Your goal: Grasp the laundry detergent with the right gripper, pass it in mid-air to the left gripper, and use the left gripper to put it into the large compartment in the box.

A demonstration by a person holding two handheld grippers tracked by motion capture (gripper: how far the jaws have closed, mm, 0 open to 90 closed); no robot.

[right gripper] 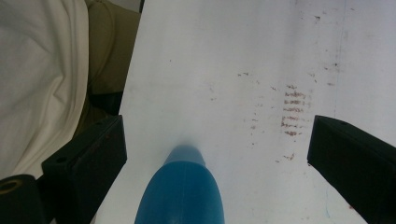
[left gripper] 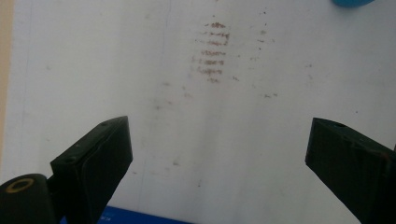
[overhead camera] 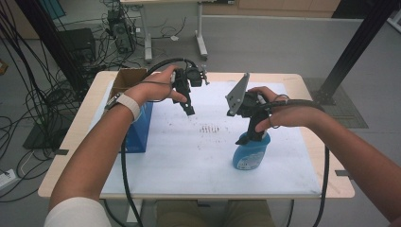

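Observation:
A blue spray bottle (overhead camera: 250,155) stands on the white board (overhead camera: 179,165) at the right front. My right gripper (overhead camera: 249,136) hangs over its top. In the right gripper view the bottle (right gripper: 182,191) rises between the two wide-apart jaws of this gripper (right gripper: 217,154), and neither pad touches it. My left gripper (overhead camera: 189,109) hovers above the board's far left part, tilted down and open. Nothing lies between its jaws in the left gripper view (left gripper: 217,154). Brown smudges (overhead camera: 210,128) mark the board between the two grippers, and these smudges (left gripper: 212,51) lie ahead of the left jaws.
A blue box (overhead camera: 139,130) stands at the board's left edge under the left forearm, with an open cardboard box (overhead camera: 127,78) behind it. The board rests on a light wooden table (overhead camera: 71,142). Cables, a desk frame and a black post stand on the floor beyond.

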